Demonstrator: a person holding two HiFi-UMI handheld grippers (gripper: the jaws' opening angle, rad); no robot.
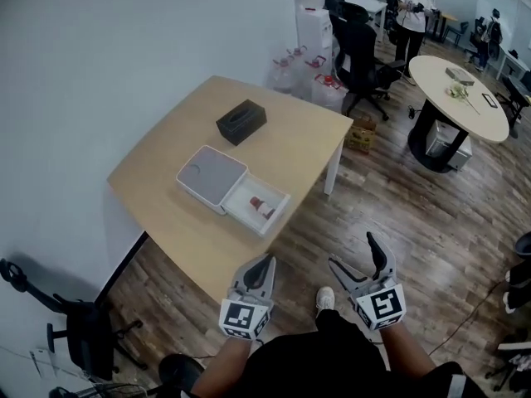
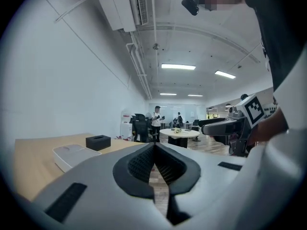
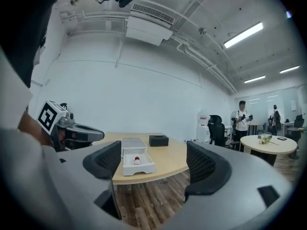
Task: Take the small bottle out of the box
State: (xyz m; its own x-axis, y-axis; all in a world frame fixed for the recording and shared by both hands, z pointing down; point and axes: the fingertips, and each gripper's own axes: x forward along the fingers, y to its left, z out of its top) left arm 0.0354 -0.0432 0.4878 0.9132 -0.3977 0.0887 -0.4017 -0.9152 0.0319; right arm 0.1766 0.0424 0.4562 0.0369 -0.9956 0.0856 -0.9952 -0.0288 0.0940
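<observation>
While both claws hang off the table (image 1: 290,139), over the wood floor (image 1: 398,222) by its near corner, nothing on the tabletop is being touched.

Table: light wood top, one corner pointing at the person.

White box (image 1: 209,175): flat, lying near the middle of the table. Its drawer (image 1: 249,216) is pulled out toward the table's right-hand edge and stops close to that edge. The drawer is open on top.

Left claw (image 1: 264,265): the left gripper view shows its two dark pads pressed together at the tips, with nothing between them. It is held just off the near corner of the table.

Right claw (image 1: 353,254): spread wide and empty. The right gripper view looks between its pads at the table and the open drawer, well apart from both.

Black box (image 1: 241,121): beyond the white box, toward the far edge of the table, with a slot in its top face.

Small bottle (image 1: 262,206): inside the open drawer, apparently lying on its side. Pale body, red cap end toward the box body. Not gripped.
</observation>
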